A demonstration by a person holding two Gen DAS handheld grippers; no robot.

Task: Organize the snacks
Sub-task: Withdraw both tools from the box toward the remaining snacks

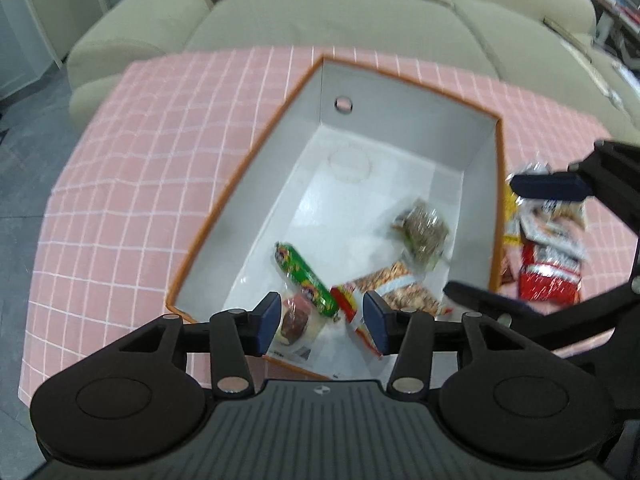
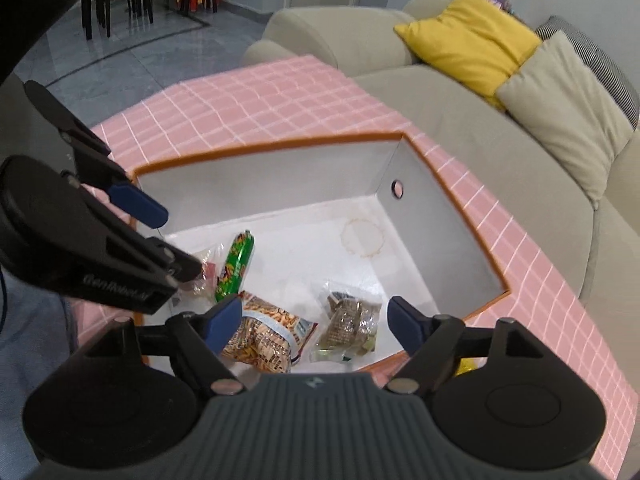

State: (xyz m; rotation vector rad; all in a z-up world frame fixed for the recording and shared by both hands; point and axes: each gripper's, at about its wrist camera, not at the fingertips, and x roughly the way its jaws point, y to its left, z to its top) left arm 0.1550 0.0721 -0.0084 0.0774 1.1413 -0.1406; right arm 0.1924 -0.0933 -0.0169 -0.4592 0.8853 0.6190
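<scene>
Box far half free, near end crowded
Snacks fill the near end of box; right gripper spans its right wall w/ packets outside.

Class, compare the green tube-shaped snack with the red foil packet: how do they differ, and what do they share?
The green tube snack lies inside the white box; the red foil packet lies outside it on the pink checked cloth. The tube is slim and cylindrical; the packet is flat and crinkled. Both are sealed snacks, and neither is held by a gripper.
</scene>
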